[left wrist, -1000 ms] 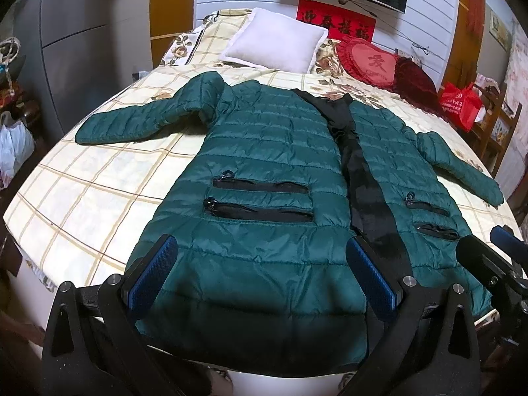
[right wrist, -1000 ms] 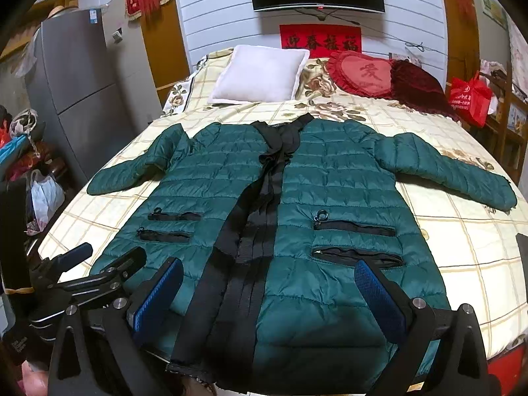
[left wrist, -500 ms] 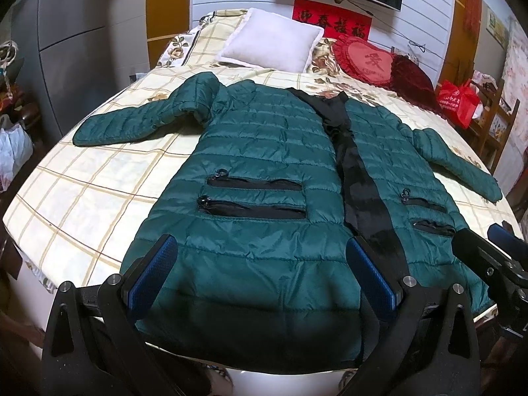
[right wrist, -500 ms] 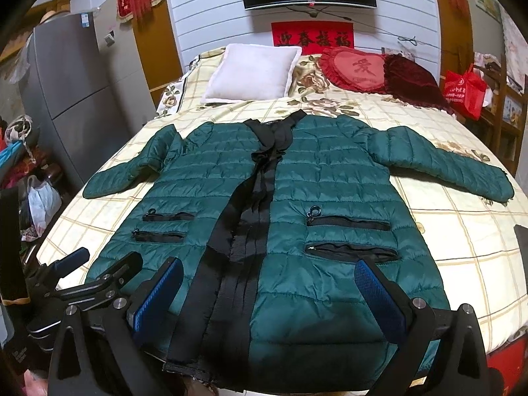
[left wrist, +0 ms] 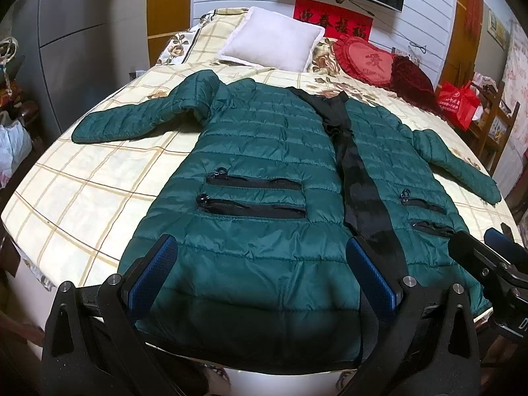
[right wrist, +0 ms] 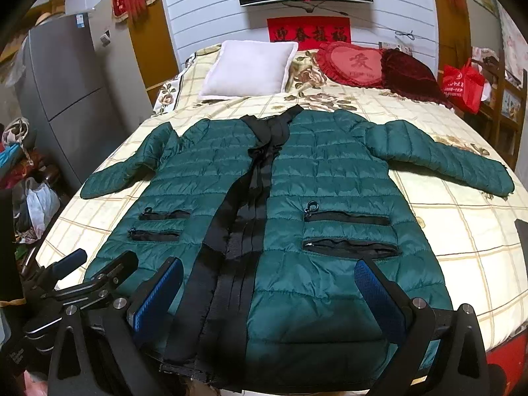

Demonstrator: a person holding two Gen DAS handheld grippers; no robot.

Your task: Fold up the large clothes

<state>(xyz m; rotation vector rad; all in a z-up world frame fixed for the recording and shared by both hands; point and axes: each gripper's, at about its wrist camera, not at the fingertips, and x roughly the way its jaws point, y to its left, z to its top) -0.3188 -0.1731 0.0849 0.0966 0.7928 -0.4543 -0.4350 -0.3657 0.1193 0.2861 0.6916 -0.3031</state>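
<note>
- The green padded coat point(right wrist: 316, 198) lies flat and face up on the bed point(right wrist: 462, 237), with both sleeves spread out to the sides and the black front band point(right wrist: 244, 217) running down the middle.
- Compared with one second ago, the coat has not moved; only both cameras have tilted a little, so the coat sits slightly lower in each view.
- The left gripper point(left wrist: 264, 274) hovers over the hem on the coat's left half, jaws wide apart, holding nothing.
- The right gripper point(right wrist: 270, 293) hovers over the hem on the other half, jaws also wide apart and empty.
- In my judgement, the folding is not yet begun: this small shift looks like a final lining-up before the first grasp.
- The next move probably needs a hold on a sleeve point(right wrist: 442, 161) or on a side edge, to bring it over the body of the coat.
- The padding looks thick and slippery, so a fold may spring open again.
</note>
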